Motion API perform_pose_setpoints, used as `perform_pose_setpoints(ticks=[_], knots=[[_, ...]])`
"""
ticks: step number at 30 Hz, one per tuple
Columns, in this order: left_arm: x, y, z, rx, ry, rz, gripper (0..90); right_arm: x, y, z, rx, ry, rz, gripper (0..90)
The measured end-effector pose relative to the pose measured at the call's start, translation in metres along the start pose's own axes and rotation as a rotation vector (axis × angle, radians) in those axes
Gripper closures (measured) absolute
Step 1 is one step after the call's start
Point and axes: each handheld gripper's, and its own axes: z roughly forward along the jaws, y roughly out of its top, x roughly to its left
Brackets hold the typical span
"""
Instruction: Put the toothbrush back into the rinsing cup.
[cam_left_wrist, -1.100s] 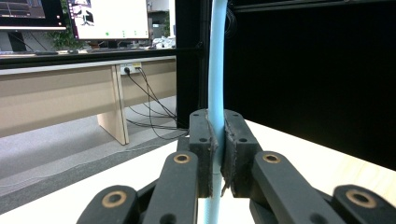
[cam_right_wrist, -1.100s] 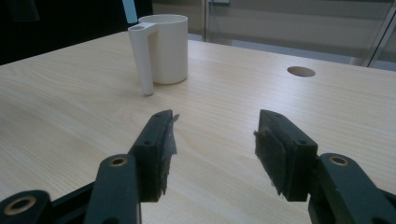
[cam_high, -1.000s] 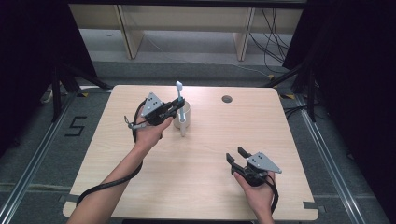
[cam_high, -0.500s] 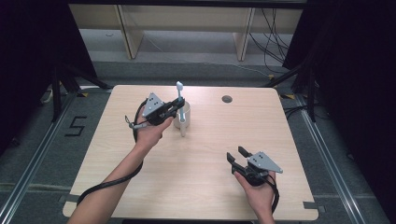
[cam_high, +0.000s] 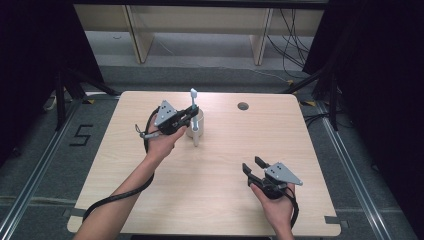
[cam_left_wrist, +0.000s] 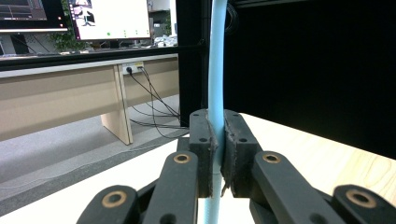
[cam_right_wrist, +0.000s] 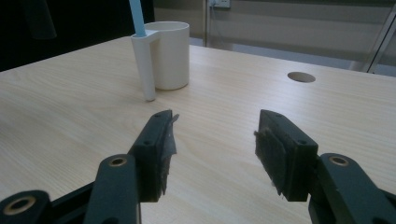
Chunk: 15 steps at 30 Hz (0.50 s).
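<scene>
Two grippers on table (cam_high: 150, 200) — left gripper (cam_left_wrist: 217, 154) clamps pale blue toothbrush (cam_left_wrist: 216, 70) upright in side slot of white cup (cam_right_wrist: 170, 53); right gripper (cam_right_wrist: 212, 140) jaws wide, nothing between — resting near front edge.

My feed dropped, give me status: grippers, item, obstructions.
Left gripper shut on blue toothbrush, upright in cup holder. Right gripper open, nothing between its jaws, over table. Nothing in the way.

Pale blue toothbrush (cam_left_wrist: 216, 70) – cream cup (cam_right_wrist: 169, 53) – light wood table (cam_high: 215, 200)
</scene>
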Motion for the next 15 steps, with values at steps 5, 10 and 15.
perform_pose_setpoints(ticks=[5,10,15], knots=[[0.0003,-0.0016,0.0008,0.000,0.001,0.002,83.3,0.0011,0.0006,-0.0005,0.009,0.007,0.010,47.0],[-0.0016,-0.0027,0.0012,0.004,-0.001,0.005,83.3,-0.0001,0.0007,-0.0001,0.003,0.005,-0.012,47.0],[-0.0021,-0.0054,0.0025,0.004,0.001,0.005,83.3,0.0004,0.0003,-0.0002,0.014,0.009,0.011,47.0]])
